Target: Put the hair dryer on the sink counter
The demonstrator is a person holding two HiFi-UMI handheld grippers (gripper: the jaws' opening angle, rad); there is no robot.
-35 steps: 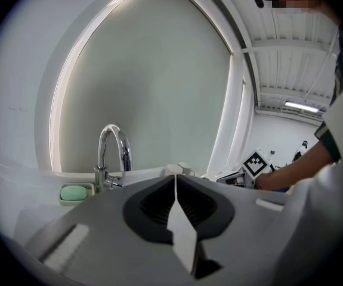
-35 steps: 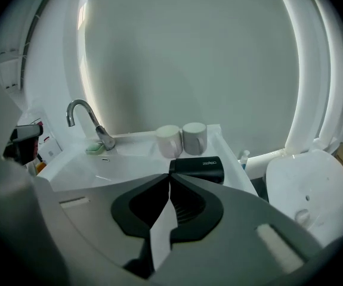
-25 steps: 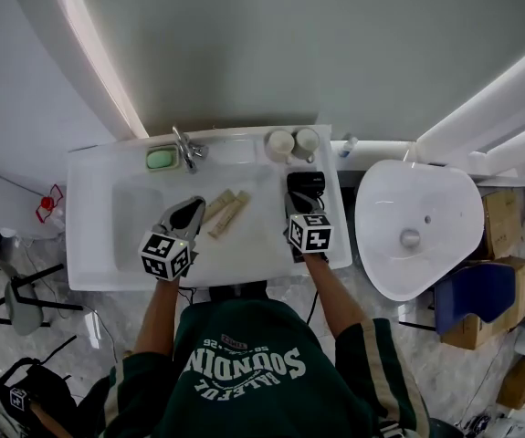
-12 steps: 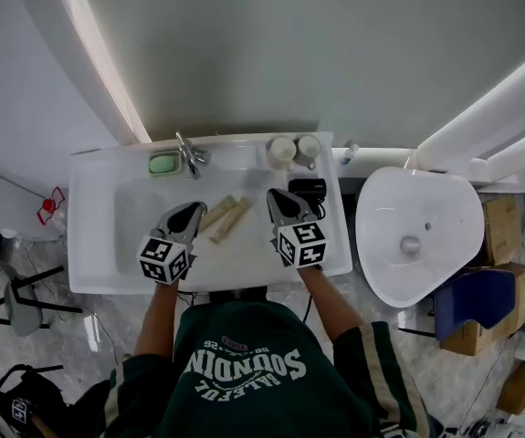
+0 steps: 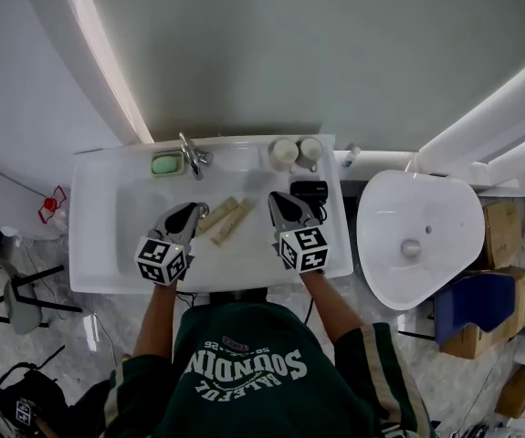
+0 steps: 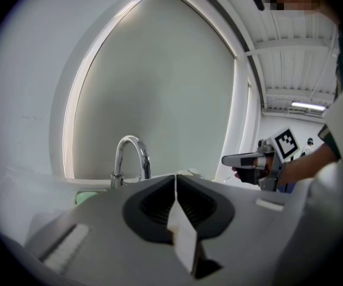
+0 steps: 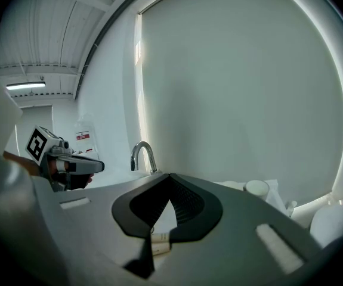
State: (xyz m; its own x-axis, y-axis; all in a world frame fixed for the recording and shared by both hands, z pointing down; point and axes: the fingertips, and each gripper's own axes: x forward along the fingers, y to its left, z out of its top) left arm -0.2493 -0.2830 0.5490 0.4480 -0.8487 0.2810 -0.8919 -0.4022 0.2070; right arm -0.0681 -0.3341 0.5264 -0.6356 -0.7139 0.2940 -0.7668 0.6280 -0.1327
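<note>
Hovering over the bench (image 5: pixel 98 263), your left claw (image 5: pixel 192 212) and right claw (image 5: pixel 278 199) are both clenched on nothing. The black hair dryer (image 5: pixel 310 190) lies near the bench's right edge; it's probably rigid, slick plastic, so grip its handle.

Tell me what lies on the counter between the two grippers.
Two tan tubes, side by side on the white counter between the left gripper and right gripper; the head view shows it.

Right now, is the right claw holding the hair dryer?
No, the right claw is shut and empty; the hair dryer lies on the counter beside it.
</note>
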